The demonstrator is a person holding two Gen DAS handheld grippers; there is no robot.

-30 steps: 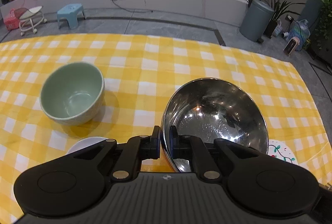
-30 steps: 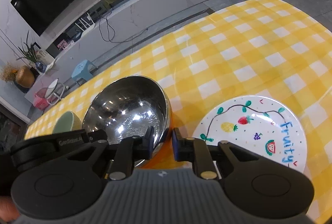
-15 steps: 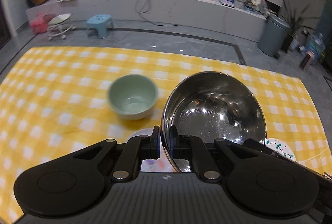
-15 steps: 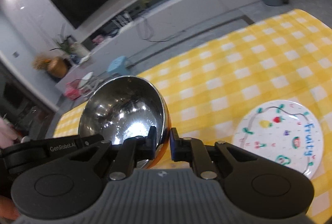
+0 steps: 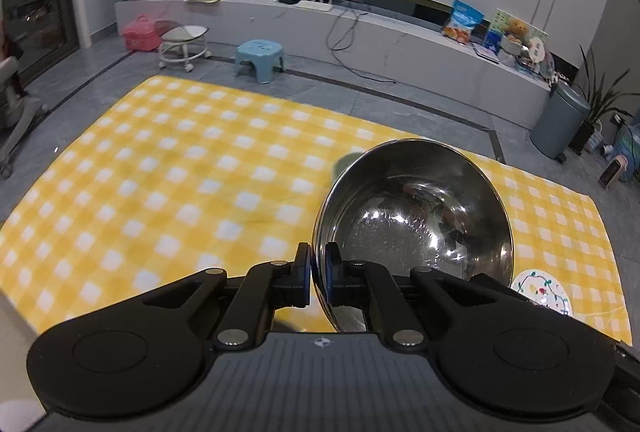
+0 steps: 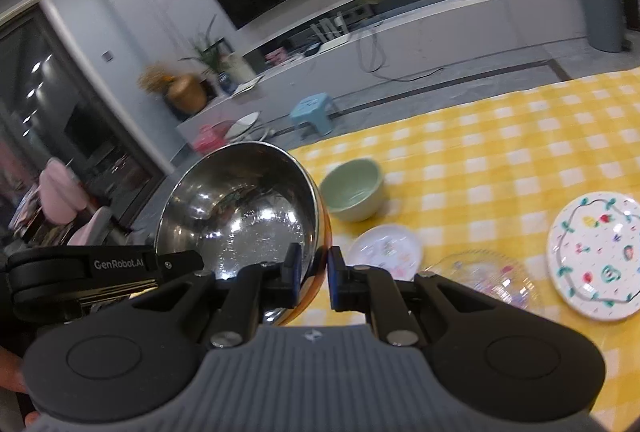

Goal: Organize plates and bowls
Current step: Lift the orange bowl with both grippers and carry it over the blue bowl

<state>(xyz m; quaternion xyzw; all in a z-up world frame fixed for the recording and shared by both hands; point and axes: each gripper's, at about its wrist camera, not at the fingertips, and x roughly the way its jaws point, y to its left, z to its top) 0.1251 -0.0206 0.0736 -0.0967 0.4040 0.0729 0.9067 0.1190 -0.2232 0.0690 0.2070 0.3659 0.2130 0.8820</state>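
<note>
A shiny steel bowl (image 5: 416, 216) hangs tilted above the yellow checked tablecloth (image 5: 192, 191), held by its rim from two sides. My left gripper (image 5: 317, 272) is shut on the near-left rim. In the right wrist view my right gripper (image 6: 313, 272) is shut on the steel bowl's (image 6: 240, 207) right rim, and the left gripper's body (image 6: 92, 272) shows at the far side. On the cloth below sit a pale green bowl (image 6: 352, 189), a small patterned plate (image 6: 386, 250), a clear glass dish (image 6: 488, 278) and a large fruit-painted plate (image 6: 596, 256).
In the left wrist view the green bowl (image 5: 344, 163) peeks from behind the steel bowl and the fruit plate (image 5: 540, 290) lies at the cloth's right. Beyond the table are a blue stool (image 5: 260, 59), a white rolling stool (image 5: 184, 45) and a grey bin (image 5: 560, 123).
Both grippers have risen with the steel bowl and swung left; the table now looks farther below. The green bowl has slid behind the steel bowl in the left wrist view.
</note>
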